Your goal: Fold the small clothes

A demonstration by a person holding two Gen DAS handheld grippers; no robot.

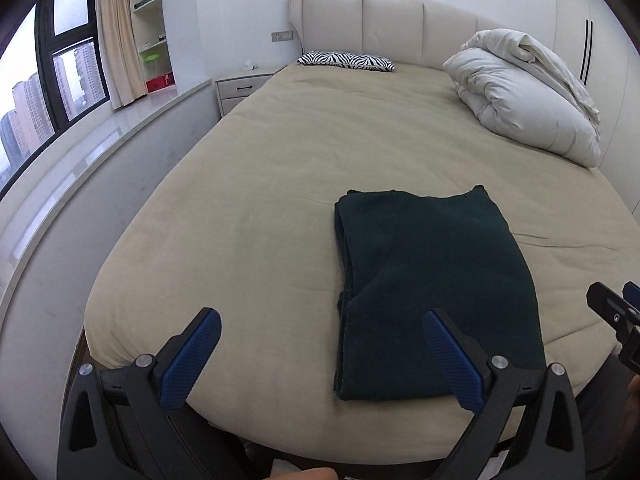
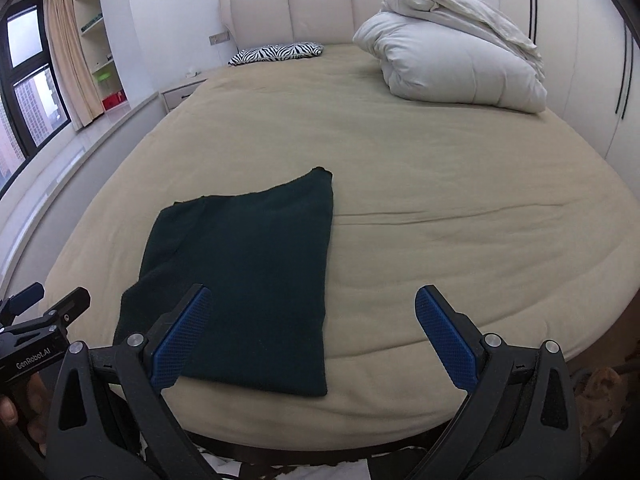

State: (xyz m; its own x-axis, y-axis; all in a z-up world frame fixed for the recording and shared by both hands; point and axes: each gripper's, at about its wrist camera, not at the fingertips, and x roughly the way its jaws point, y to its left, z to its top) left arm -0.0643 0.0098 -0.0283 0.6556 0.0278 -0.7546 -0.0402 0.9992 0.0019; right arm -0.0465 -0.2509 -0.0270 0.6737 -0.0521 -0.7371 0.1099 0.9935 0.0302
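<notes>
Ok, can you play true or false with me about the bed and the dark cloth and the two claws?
1. The dark green cloth lies folded on the bed. True.
2. The left claw is squeezing the cloth. False: it is open and holds nothing.
3. The zebra pillow sits up by the headboard. True.
4. The right claw is shut tight. False: its jaws stand wide apart.
5. The white duvet is spread flat over the whole bed. False: it is bundled in a heap at the far right corner.
</notes>
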